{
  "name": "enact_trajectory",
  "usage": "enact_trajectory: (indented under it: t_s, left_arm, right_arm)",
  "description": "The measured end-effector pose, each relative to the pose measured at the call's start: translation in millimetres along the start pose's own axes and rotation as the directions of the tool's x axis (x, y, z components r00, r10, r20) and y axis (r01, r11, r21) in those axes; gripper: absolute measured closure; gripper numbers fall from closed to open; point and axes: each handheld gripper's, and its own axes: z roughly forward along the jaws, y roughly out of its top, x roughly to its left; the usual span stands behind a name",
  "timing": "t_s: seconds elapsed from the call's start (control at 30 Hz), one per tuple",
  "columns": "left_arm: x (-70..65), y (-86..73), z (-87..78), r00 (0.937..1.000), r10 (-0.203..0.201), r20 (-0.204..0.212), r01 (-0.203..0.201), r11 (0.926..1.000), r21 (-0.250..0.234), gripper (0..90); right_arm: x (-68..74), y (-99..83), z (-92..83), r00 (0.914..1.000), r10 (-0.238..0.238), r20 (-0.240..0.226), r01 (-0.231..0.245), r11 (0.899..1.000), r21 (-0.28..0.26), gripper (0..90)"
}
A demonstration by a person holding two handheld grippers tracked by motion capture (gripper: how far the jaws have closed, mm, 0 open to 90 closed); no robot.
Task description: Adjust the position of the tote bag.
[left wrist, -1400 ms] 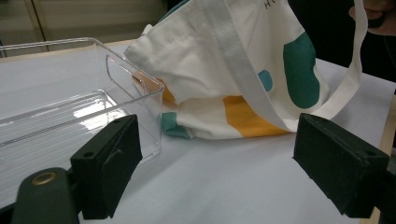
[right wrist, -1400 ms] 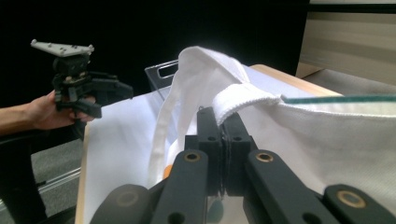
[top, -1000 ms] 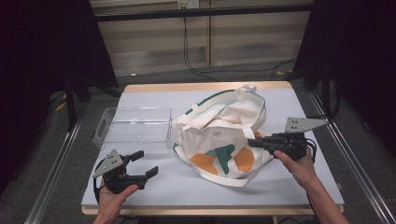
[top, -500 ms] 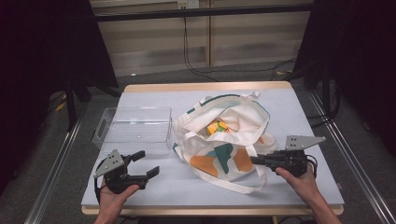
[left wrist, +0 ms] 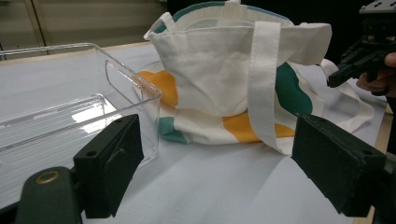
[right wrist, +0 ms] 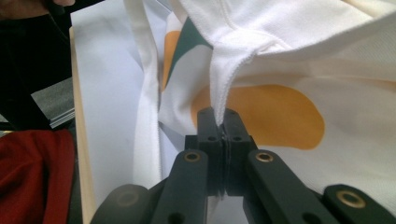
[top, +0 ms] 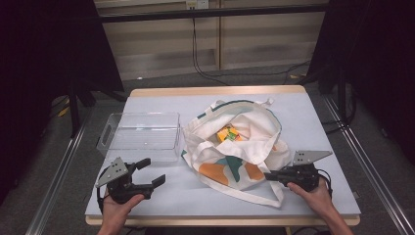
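Note:
A white tote bag (top: 254,125) with orange and green patches lies slumped mid-table, its mouth open toward the far side. Something yellow and green (top: 229,133) shows inside it. My right gripper (top: 268,176) is low at the bag's near right corner, shut on a fold of the bag's cloth (right wrist: 219,88), which is pinched between the jaws of the right gripper (right wrist: 223,116). My left gripper (top: 154,171) rests open and holds nothing at the front left, just in front of the clear bin (top: 139,134). In the left gripper view the left gripper (left wrist: 224,172) faces the bag (left wrist: 215,79).
The clear plastic bin (left wrist: 135,91) stands left of the bag with nothing visible inside. A loose strap (top: 244,193) trails along the table (top: 303,112) toward the front edge. Dark frames and rails flank the table on both sides.
My right gripper has come down toward the table and nearer the front edge, still holding the cloth. The bag has sagged and its mouth has opened, showing the yellow item. The left gripper stayed put.

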Motion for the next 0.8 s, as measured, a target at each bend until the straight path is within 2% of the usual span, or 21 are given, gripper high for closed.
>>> enact_trajectory:
  t_s: [0.07, 0.1, 0.2, 0.37, 0.43, 0.5, 0.53, 0.6, 0.63, 0.7, 0.73, 0.8]
  left_arm:
    - [-0.2, 0.0, 0.3, 1.0, 0.001, 0.0, -0.001, 1.0, 0.001, 15.9]
    - [-0.5, 0.1, 0.6, 1.0, 0.005, -0.005, -0.005, 1.0, 0.003, 15.9]
    - [-2.6, 0.1, 2.7, 0.9999, 0.014, 0.007, -0.015, 0.9998, 0.014, 15.9]
    - [-5.0, 1.2, 3.5, 0.9997, 0.019, 0.017, -0.02, 0.9997, 0.014, 19.3]
    - [-5.7, 2.3, 4.7, 0.999, 0.019, 0.041, -0.02, 0.9997, 0.017, 21.0]
    - [-7.5, 3.4, 5.3, 0.9992, 0.012, 0.039, -0.013, 0.9997, 0.019, 24.2]
    - [-9.9, 5.9, 6.8, 0.9983, 0.019, 0.056, -0.02, 0.9996, 0.021, 26.5]
    - [-12.1, 8.3, 8.7, 0.9979, 0.022, 0.061, -0.023, 0.9994, 0.024, 29.3]
    - [-15.1, 12.2, 11.9, 0.9962, 0.016, 0.086, -0.018, 0.9996, 0.021, 30.5]
    - [-18.6, 18.1, 16.2, 0.9946, 0.026, 0.1, -0.029, 0.9993, 0.025, 33.5]
    - [-18.6, 18.1, 16.2, 0.9946, 0.026, 0.1, -0.029, 0.9993, 0.025, 34.1]
    - [-23.5, 24.7, 22.5, 0.9916, 0.038, 0.124, -0.042, 0.9986, 0.031, 34.7]
  right_arm:
    - [-1.1, -1.9, 2.1, 1.0, 0.007, 0.0, -0.007, 1.0, 0.011, 88.2]
    - [-1.3, -5.3, 8.2, 1.0, 0.009, 0.001, -0.009, 0.999, 0.045, 88.2]
    - [-2.2, -6.2, 15.2, 1.0, 0.003, 0.007, -0.004, 0.997, 0.073, 88.2]
    - [-4.5, -6.2, 17.7, 0.9998, 0.002, 0.018, -0.004, 0.997, 0.08, 87.9]
    - [-4.4, -5.1, 15.2, 0.9998, -0.002, 0.022, 0.0, 0.998, 0.063, 87.6]
    - [-4.3, -4.1, 12.8, 0.9999, 0.0, 0.014, -0.001, 0.999, 0.047, 86.6]
    - [-4.2, -2.3, 8.1, 0.9996, 0.005, 0.028, -0.006, 1.0, 0.018, 81.2]
    - [-4.7, -2.1, 7.0, 0.9997, 0.005, 0.024, -0.005, 1.0, 0.013, 79.7]
    - [-5.0, -0.6, 4.8, 0.9995, 0.007, 0.031, -0.007, 1.0, -0.004, 71.1]
    - [-4.7, 2.0, 3.3, 0.9995, 0.01, 0.028, -0.01, 1.0, -0.017, 63.6]
    - [-4.7, 2.0, 3.3, 0.9995, 0.01, 0.028, -0.01, 1.0, -0.017, 63.6]
    - [-4.0, 5.0, 1.8, 0.9993, 0.013, 0.034, -0.012, 0.999, -0.032, 57.5]
